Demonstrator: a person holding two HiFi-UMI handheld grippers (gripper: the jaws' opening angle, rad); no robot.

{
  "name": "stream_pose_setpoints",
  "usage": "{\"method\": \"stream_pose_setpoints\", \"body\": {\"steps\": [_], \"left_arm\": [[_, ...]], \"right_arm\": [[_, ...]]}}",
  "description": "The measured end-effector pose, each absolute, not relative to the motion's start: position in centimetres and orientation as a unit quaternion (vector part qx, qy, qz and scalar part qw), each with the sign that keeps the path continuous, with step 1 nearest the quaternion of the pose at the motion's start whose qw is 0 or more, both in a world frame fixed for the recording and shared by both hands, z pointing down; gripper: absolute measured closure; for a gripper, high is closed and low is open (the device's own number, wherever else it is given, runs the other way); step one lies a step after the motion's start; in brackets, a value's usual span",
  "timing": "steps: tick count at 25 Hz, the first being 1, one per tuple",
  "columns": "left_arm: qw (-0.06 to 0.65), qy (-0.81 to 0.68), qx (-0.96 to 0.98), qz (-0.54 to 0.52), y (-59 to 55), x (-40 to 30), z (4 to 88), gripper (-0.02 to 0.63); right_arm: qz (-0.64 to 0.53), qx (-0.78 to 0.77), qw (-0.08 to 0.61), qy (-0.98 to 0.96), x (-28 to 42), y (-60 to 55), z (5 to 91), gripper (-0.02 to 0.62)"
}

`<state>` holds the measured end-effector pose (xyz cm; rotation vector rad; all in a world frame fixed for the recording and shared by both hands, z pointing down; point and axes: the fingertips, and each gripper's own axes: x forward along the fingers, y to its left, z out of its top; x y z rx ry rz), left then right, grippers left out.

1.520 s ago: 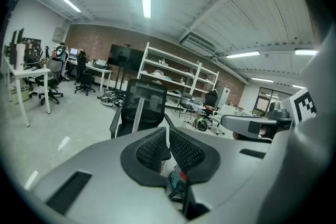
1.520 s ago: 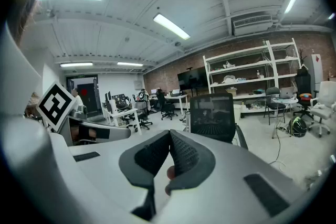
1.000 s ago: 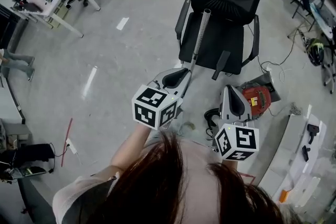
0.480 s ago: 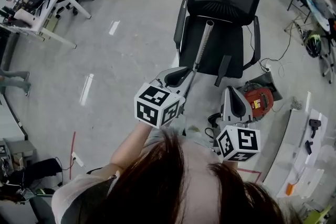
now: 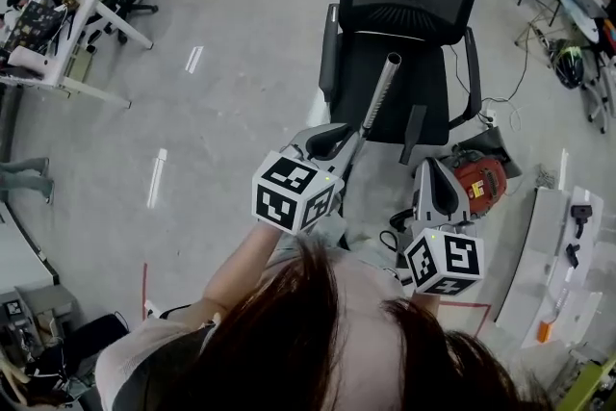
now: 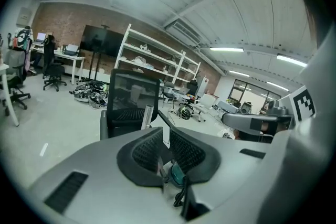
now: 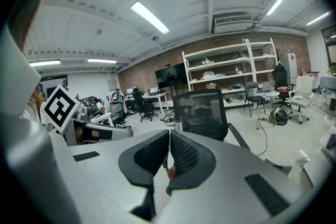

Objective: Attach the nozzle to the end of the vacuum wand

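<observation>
A silver vacuum wand (image 5: 380, 96) leans against the front of a black office chair (image 5: 428, 77), open end up; its lower part is hidden behind my left gripper (image 5: 342, 130). That gripper is shut with nothing in it, just short of the wand. The wand's tip (image 6: 148, 113) shows just beyond the shut left gripper (image 6: 167, 131). My right gripper (image 5: 430, 165) is also shut and empty, above a red vacuum body (image 5: 474, 176) on the floor. In the right gripper view the wand's tip (image 7: 178, 125) stands past the shut right gripper (image 7: 169, 134). Small black attachments (image 5: 576, 210) lie on a white bench at the right.
The chair (image 6: 131, 97) fills the way ahead, with shelving (image 6: 157, 60) behind it. A black hose (image 5: 390, 226) and cables (image 5: 500, 106) lie on the floor near the vacuum. Desks and chairs (image 5: 58, 34) stand far left. Grey floor spreads to the left.
The view has moved forward toward the chair, so chair and wand sit nearer and lower in the head view. Both grippers stay shut and level with each other.
</observation>
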<state>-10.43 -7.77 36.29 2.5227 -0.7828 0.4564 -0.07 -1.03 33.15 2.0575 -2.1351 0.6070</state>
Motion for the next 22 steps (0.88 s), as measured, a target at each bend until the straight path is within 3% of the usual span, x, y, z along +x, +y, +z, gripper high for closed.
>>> {"method": "stream_pose_setpoints", "body": {"steps": [22], "left_arm": [[0.214,-0.302,0.918,0.140,-13.1,-7.0,37.7,0.567]], "right_arm": [[0.208,0.669,0.064,-0.711,3.5,-5.8,34.8,0.568]]}}
